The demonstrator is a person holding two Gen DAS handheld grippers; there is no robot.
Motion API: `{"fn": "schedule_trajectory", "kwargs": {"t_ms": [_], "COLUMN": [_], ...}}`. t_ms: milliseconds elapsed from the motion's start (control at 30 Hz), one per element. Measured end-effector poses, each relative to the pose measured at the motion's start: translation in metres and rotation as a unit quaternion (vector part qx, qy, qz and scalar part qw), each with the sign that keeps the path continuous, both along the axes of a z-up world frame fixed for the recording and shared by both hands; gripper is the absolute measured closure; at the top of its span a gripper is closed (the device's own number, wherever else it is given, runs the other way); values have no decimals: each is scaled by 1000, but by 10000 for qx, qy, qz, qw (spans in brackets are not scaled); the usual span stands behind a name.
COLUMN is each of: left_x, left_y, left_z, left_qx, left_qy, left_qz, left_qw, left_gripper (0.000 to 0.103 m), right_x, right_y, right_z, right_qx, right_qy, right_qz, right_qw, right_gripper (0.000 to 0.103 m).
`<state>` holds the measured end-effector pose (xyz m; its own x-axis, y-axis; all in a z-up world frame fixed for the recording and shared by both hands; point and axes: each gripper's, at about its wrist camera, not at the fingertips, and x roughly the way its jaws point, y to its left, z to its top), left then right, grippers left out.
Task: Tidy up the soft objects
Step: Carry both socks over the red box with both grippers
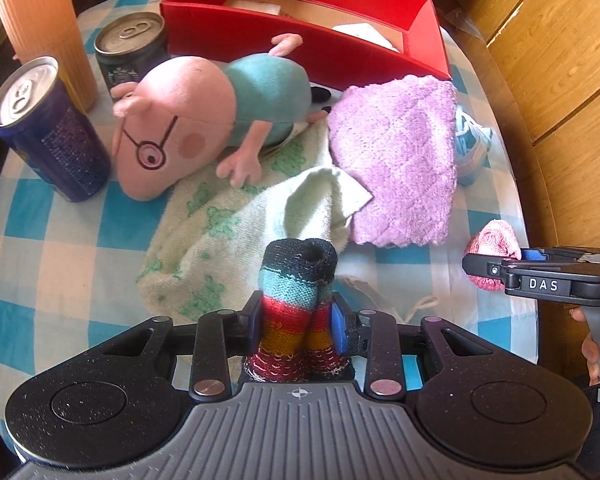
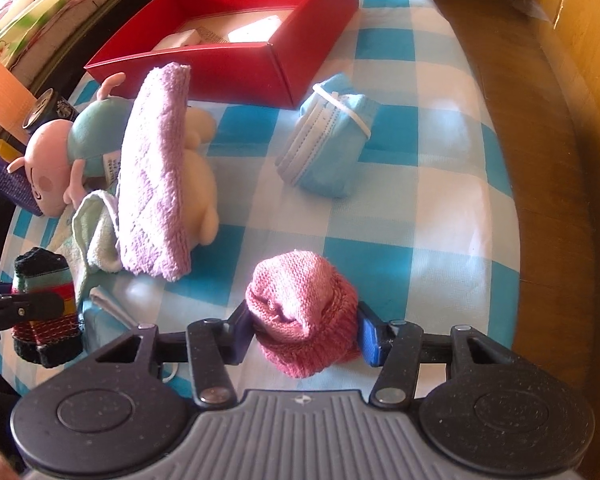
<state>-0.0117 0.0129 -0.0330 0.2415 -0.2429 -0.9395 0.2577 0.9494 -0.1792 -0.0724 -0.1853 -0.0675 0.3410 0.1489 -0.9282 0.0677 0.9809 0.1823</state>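
Observation:
My left gripper (image 1: 296,322) is shut on a rolled striped sock (image 1: 298,280), held above the checked tablecloth; the sock also shows at the left of the right wrist view (image 2: 44,300). My right gripper (image 2: 302,330) is shut on a pink knitted sock ball (image 2: 302,312), which also shows in the left wrist view (image 1: 494,248). A red box (image 1: 300,46) stands at the back; it also shows in the right wrist view (image 2: 228,62). A pig plush (image 1: 204,116), a green-patterned towel (image 1: 224,236) and a purple towel (image 1: 400,160) lie in front of it.
Two drink cans (image 1: 48,132) (image 1: 134,50) and a ribbed orange bottle (image 1: 40,24) stand at the left. A folded blue face mask pack (image 2: 328,144) lies right of the purple towel. A white plush (image 2: 200,184) lies under the towel. The table edge and wooden floor are to the right.

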Motion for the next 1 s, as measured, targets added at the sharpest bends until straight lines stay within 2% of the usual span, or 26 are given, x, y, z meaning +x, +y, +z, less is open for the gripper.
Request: {"fn": "schedule_trajectory", "kwargs": {"t_ms": [267, 533, 767, 1000], "left_x": [-5, -15, -15, 4], "left_y": [-6, -13, -22, -28], "left_z": [-3, -6, 10, 52], "left_qx": [58, 161, 401, 437], "left_qy": [30, 9, -441, -944], "left_qz": [-108, -319, -395, -325], "left_qw": [9999, 9994, 9974, 9940], "left_gripper": [68, 68, 68, 68], "right_x": [-13, -36, -45, -24], "right_y": [9, 31, 50, 55], "right_z": [3, 10, 38, 88], "right_qx": [55, 127, 219, 58], "right_qy": [27, 103, -167, -730], "right_qz": [137, 567, 844, 942], "right_qw": [9999, 9983, 9961, 9929], "right_gripper": [73, 73, 73, 73]}}
